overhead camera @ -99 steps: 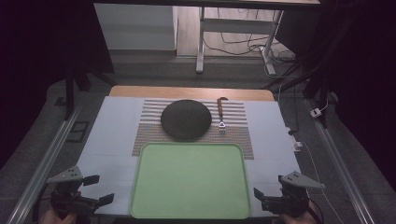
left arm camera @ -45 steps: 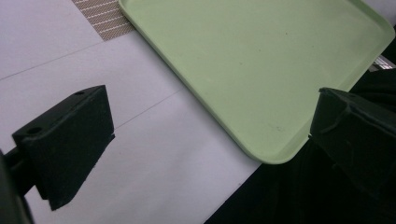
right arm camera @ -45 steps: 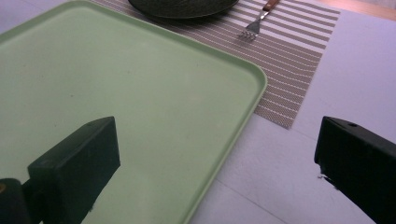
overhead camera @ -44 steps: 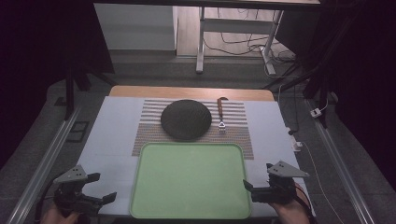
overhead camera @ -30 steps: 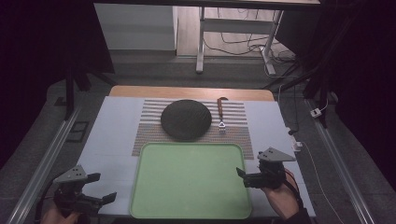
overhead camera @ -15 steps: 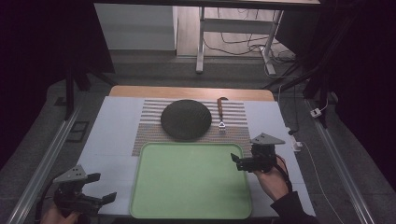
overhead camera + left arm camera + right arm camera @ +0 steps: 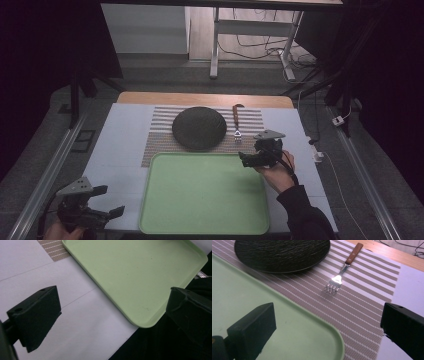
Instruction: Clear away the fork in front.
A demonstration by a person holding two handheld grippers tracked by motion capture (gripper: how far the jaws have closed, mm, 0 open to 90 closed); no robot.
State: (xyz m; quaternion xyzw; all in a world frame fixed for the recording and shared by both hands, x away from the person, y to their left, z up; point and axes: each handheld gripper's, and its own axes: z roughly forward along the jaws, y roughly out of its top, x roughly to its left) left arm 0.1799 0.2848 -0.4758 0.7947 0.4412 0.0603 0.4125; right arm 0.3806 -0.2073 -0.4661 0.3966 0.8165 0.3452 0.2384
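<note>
A light green tray [image 7: 202, 192] lies at the table's front middle. Behind it a black plate [image 7: 199, 128] rests on a striped placemat [image 7: 252, 117], with a wooden-handled fork [image 7: 236, 122] to the plate's right. My right gripper [image 7: 248, 158] hovers open over the tray's far right corner, just short of the fork [image 7: 340, 273]; nothing sits between its fingers [image 7: 252, 327]. At the table's front left corner my left gripper [image 7: 102, 202] stands open and holds nothing, left of the tray [image 7: 140, 272].
The placemat [image 7: 362, 302] lies on a white table cover [image 7: 122, 135], with a wooden table edge [image 7: 200, 99] at the back. Metal rails [image 7: 42, 175] run along both sides. Cables and a desk frame [image 7: 250, 40] stand on the floor beyond.
My right gripper has moved from the table's front right corner forward and inward to the tray's far right corner. The left gripper has stayed put.
</note>
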